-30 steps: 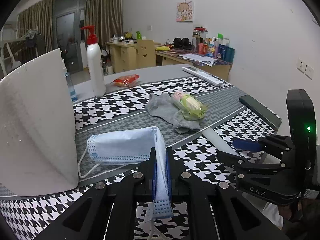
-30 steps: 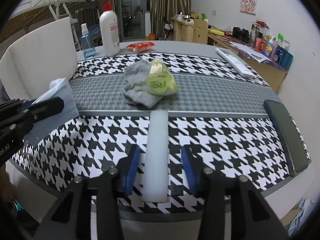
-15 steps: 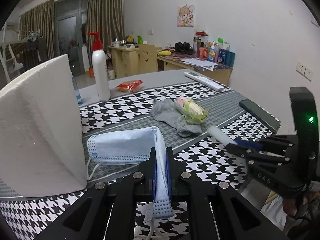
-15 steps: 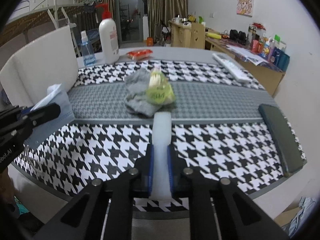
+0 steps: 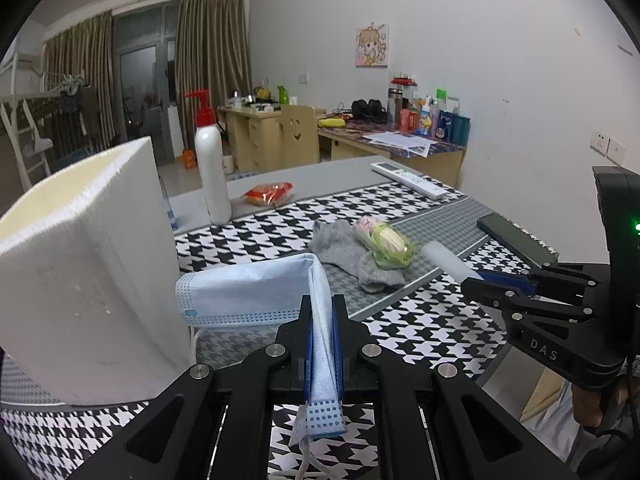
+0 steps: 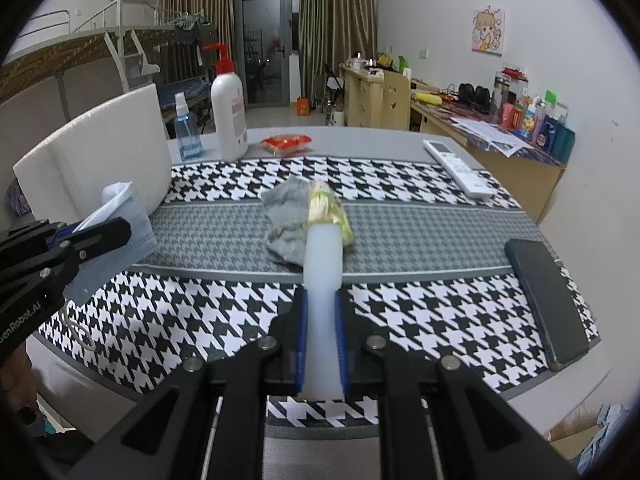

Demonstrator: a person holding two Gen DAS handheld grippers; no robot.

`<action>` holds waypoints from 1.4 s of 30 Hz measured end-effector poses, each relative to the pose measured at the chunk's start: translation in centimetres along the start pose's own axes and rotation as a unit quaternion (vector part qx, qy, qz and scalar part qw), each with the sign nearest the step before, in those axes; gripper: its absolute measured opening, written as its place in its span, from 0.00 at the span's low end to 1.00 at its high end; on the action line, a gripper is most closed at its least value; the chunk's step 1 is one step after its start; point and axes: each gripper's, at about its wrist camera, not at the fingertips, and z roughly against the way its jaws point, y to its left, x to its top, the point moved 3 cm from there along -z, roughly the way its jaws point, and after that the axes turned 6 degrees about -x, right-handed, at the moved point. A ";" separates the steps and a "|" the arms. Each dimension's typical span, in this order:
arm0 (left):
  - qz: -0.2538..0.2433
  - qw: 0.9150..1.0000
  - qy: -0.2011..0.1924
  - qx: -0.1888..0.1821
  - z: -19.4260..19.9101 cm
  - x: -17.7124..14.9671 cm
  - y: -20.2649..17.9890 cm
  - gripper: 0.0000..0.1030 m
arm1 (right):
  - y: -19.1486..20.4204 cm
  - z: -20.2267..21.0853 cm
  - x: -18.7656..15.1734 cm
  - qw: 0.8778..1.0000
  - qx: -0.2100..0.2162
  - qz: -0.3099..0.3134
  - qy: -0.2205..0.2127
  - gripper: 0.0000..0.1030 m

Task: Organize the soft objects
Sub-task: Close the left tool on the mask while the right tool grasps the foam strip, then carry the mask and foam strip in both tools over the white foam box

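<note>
Both my grippers are clamped on soft things, held above the near table edge.

My left gripper (image 5: 321, 320) pinches a pale blue mask (image 5: 248, 294), folded over the pads, its dotted hem hanging below. My right gripper (image 6: 321, 316) squeezes a white foam strip (image 6: 322, 276), smooth and straight. Farther on, a grey sock (image 6: 286, 216) and a green-wrapped bundle (image 6: 332, 210) lie touching on the houndstooth cloth (image 6: 400, 184); a foam box (image 5: 80, 260) stands left, desks beyond.

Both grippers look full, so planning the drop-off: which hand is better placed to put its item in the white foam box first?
Left, probably. The left gripper, shut on the face mask, sits right beside the foam box; the right gripper holds the white strip farther away.
</note>
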 end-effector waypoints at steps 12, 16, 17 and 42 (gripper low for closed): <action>-0.012 1.000 -0.020 0.009 1.4 1.4 -0.4 0.08 | -0.1 1.6 2.1 0.999 0.014 -0.005 -0.039 0.16; -0.017 0.999 -0.029 0.013 2.0 2.2 -0.4 0.08 | 0.0 2.1 2.6 0.999 0.019 -0.005 -0.051 0.16; -0.018 0.999 -0.031 0.013 2.1 2.3 -0.4 0.08 | 0.0 2.2 2.8 0.998 0.020 -0.005 -0.053 0.16; -0.028 0.995 -0.086 0.030 5.3 6.5 0.7 0.08 | 1.1 5.6 7.0 0.990 0.047 0.002 -0.130 0.16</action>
